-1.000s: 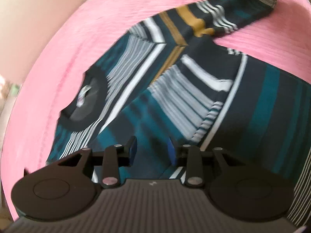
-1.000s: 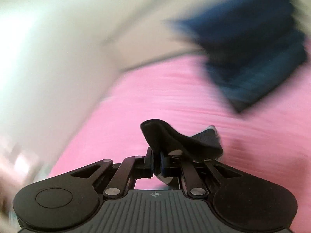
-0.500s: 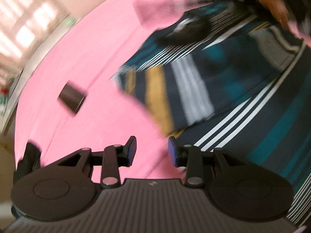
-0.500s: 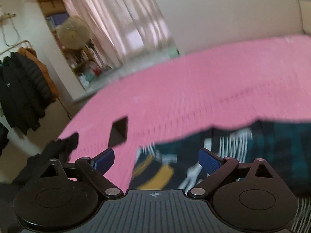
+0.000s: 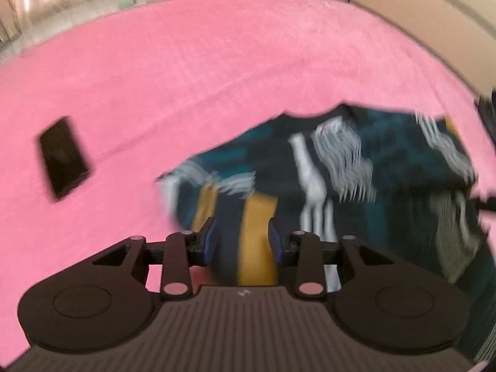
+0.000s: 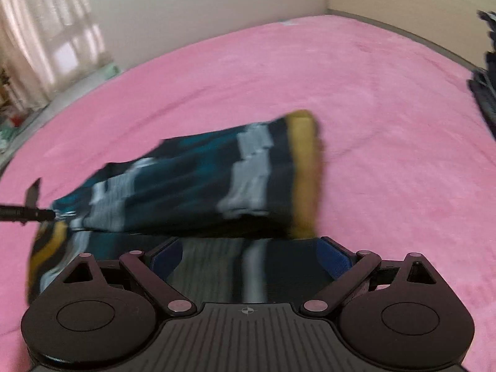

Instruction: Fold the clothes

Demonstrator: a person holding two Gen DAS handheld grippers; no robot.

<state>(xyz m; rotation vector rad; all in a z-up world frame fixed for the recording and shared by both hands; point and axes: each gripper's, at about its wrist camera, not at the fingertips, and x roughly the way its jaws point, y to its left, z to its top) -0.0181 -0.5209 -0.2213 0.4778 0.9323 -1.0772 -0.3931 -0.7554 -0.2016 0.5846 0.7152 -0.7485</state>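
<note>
On pink bedspread point(image 5: 217, 62): striped shirt point(image 5: 356, 170) lies bunched under both grippers; frames motion-blurred.
Left gripper point(image 5: 241, 241): jaws part-way apart, the shirt's mustard and navy stripes seen between the pads; cannot tell whether the pads press cloth. Right gripper point(image 6: 251, 254): jaws spread wide, released, shirt point(image 6: 201, 179) below and beyond them, nothing clamped. Left view only: a dark phone point(image 5: 63, 158) flat on the bedspread, well apart from the shirt, on its left. Right view only: a folded sleeve or flap ending in a mustard band on top of the shirt, and dark clothes point(image 6: 486, 93) at the frame's right edge, well apart from the shirt. Beyond the shirt: bare bedspread point(image 6: 372, 77), cream wall point(image 6: 201, 6), curtains point(image 6: 46, 31) at far left.
</note>
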